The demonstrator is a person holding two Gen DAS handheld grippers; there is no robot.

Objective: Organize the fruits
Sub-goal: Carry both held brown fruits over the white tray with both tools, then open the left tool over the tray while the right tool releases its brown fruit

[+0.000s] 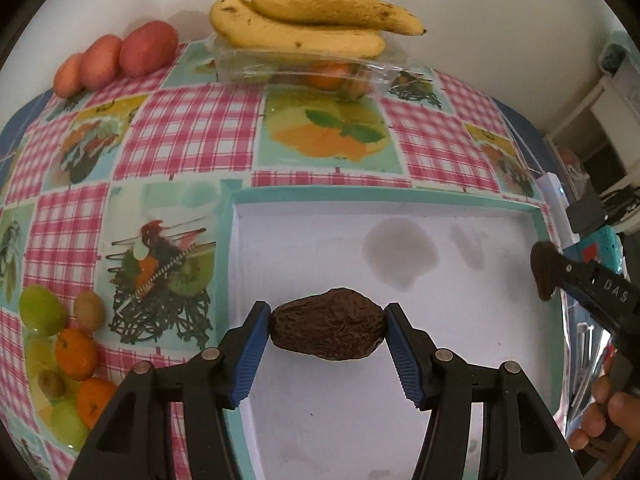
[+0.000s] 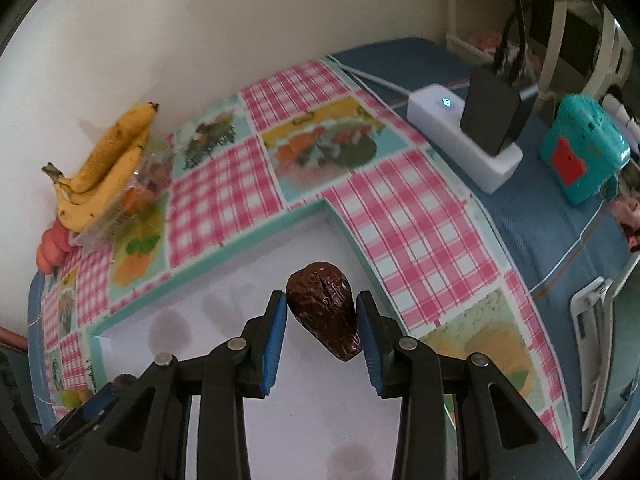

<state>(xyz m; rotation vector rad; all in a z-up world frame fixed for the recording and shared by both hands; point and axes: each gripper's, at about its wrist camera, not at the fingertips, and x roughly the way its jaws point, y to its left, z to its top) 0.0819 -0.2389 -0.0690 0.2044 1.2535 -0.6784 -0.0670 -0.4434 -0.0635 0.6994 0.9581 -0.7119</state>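
Gripper [image 1: 327, 330] bases beyond frame edge

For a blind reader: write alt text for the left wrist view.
The left tool clamps a wrinkled brown date above a white tray. Bananas lie on a clear box at the checked tablecloth's far edge.

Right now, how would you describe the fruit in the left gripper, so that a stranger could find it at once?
Find the white tray with the teal rim on the pink checked tablecloth. Above it, the left gripper pinches a dark brown wrinkled date end to end between blue-padded jaws. The yellow bananas and red apples by the wall are smooth and bright.
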